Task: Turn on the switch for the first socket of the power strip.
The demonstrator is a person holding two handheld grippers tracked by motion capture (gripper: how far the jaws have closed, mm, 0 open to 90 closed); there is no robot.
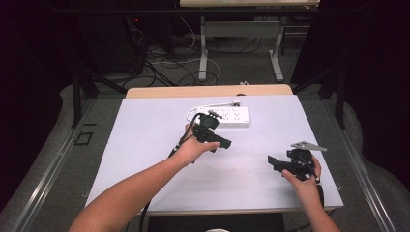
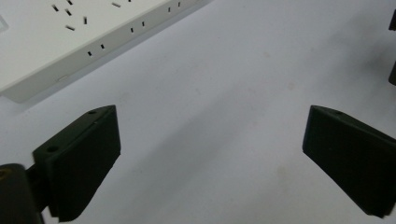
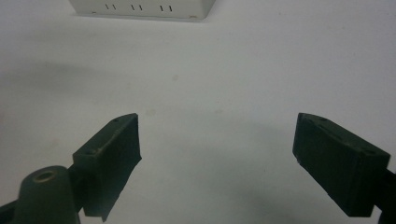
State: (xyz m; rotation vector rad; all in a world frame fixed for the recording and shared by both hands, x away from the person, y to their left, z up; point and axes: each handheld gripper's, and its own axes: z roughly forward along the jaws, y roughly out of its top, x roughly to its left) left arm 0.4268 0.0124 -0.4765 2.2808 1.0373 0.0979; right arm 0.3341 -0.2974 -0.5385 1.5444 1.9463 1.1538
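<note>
Left gripper (image 1: 223,143), held by the left hand (image 1: 193,147) near the centre of the high view, stood with its jaws spread wide and nothing between them; in the left gripper view (image 2: 210,154) only bare tabletop lay between the two black pads. The power strip (image 1: 227,116), white and lying flat, sat just above this gripper in the high view, close to it but apart from the jaws; in the left gripper view it occupied the upper left corner (image 2: 70,37), beyond the left pad. Right gripper (image 1: 273,162), held by the right hand (image 1: 303,181) at the lower right of the high view, was likewise wide open and empty (image 3: 217,154); the power strip appeared at the top edge of its view (image 3: 140,8), well apart. All rested over the white table (image 1: 145,145).
</note>
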